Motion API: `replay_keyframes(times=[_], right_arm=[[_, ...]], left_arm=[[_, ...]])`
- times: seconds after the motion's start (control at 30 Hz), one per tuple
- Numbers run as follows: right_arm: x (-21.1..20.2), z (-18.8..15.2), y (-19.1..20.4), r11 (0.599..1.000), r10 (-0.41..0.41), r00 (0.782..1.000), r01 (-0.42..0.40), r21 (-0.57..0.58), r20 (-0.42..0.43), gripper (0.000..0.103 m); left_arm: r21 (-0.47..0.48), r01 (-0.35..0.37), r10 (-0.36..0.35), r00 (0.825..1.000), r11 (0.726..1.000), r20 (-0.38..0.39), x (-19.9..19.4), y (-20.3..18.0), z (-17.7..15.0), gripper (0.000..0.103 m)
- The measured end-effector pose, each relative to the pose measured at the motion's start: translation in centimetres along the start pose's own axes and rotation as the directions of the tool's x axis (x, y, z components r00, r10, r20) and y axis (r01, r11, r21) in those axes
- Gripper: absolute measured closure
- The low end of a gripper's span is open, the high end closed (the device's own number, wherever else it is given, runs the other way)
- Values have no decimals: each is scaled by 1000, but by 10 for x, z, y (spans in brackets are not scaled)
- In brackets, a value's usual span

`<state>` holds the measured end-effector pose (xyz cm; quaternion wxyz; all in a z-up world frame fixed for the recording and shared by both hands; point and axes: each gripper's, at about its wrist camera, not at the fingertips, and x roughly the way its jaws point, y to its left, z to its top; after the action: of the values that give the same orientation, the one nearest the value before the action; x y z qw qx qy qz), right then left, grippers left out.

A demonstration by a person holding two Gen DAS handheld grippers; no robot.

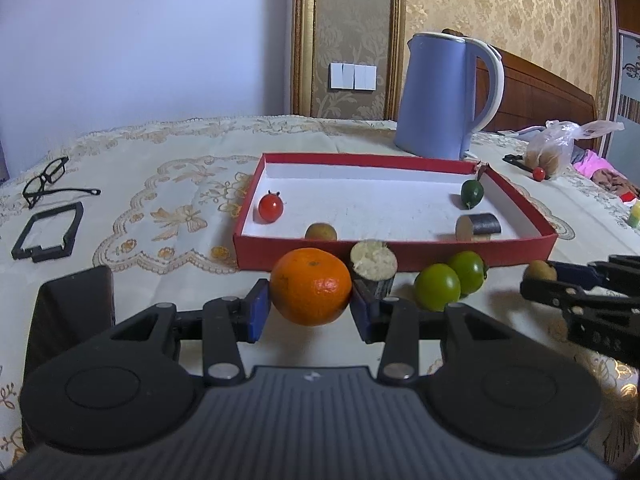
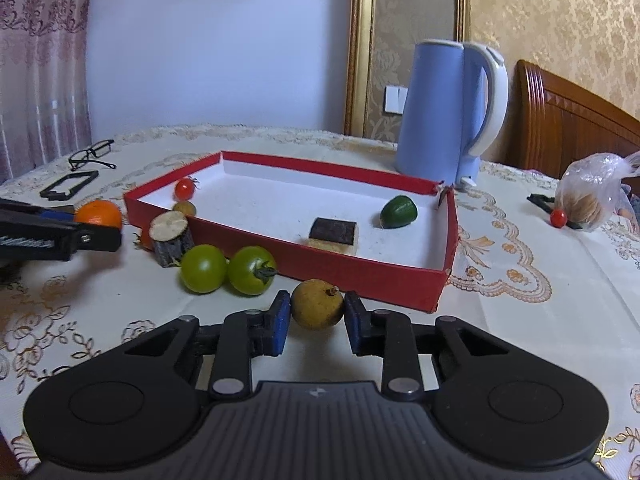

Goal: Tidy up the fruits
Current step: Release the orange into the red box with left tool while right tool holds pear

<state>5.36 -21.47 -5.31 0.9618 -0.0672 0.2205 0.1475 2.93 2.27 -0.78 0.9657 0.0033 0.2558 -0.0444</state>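
My left gripper (image 1: 310, 306) is shut on an orange (image 1: 311, 286), held just in front of the red tray (image 1: 400, 257). My right gripper (image 2: 317, 322) is shut on a small tan longan (image 2: 317, 309) near the tray's front wall (image 2: 360, 276). Two green tomatoes (image 2: 228, 269) and a cut log piece (image 2: 171, 237) lie on the cloth before the tray. Inside the tray are a red cherry tomato (image 1: 271, 207), a tan longan (image 1: 320, 232), a dark green fruit (image 2: 398, 211) and a dark block (image 2: 333, 235).
A blue kettle (image 2: 444, 112) stands behind the tray. Glasses (image 1: 46, 180) and a black frame (image 1: 48, 232) lie at the left. A plastic bag with fruit (image 2: 592, 196) and a red cherry tomato (image 2: 558, 217) sit at the right.
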Motion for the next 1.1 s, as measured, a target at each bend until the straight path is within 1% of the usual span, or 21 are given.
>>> replay_keyframes(times=[0.2, 0.5, 0.73, 0.87, 1.1], right_arm=[[-14, -2, 1, 1000, 12, 999, -12, -6, 37, 75], [-26, -6, -3, 1000, 23, 998, -22, -2, 56, 75], [-29, -7, -6, 999, 31, 998, -32, 10, 62, 75], [-31, -7, -10, 999, 37, 997, -40, 32, 71, 75], [-36, -8, -16, 998, 42, 995, -46, 53, 85, 75]], left_arm=[[31, -47, 46, 999, 998, 29, 5, -12, 14, 64], [48, -84, 83, 996, 995, 17, 26, -25, 33, 64], [88, -105, 104, 994, 991, 21, 45, -37, 52, 64], [111, -97, 97, 995, 989, 6, 61, -45, 63, 63], [149, -113, 115, 993, 982, -5, 83, -63, 75, 63]])
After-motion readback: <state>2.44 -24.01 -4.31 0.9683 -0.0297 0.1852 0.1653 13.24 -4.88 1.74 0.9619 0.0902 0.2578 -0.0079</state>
